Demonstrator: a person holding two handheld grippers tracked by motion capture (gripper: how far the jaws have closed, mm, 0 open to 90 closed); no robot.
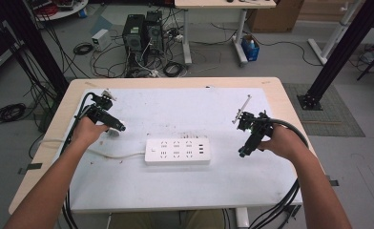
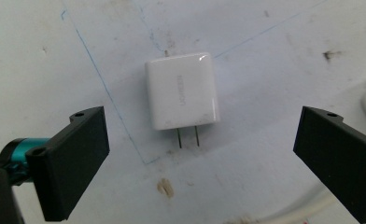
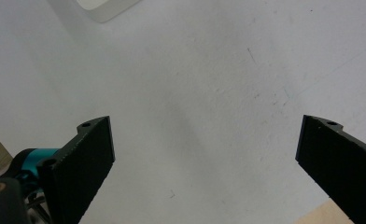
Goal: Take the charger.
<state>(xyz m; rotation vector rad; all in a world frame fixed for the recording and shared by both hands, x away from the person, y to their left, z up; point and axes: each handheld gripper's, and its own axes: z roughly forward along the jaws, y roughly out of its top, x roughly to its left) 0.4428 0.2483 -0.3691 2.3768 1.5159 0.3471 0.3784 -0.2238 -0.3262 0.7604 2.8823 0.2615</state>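
White plug-in charger (image 2: 182, 91) flat on the white mat (image 1: 185, 181), left of the power strip (image 1: 177, 151), prongs bare. Likely light, rigid, glossy and slippery; best pinched across the flat sides. Left gripper (image 2: 202, 154) above it, wide open, empty. Right gripper (image 3: 204, 161) equally wide, empty.

The white mat (image 1: 175, 191) lies mostly bare, with open room in front of the power strip (image 1: 177, 151) and behind it. The strip blocks the middle, its cord (image 1: 113, 155) trailing left. Under the left gripper (image 2: 200, 154) (jaws spread wide) a white charger (image 2: 182, 91) lies flat, free on every side.
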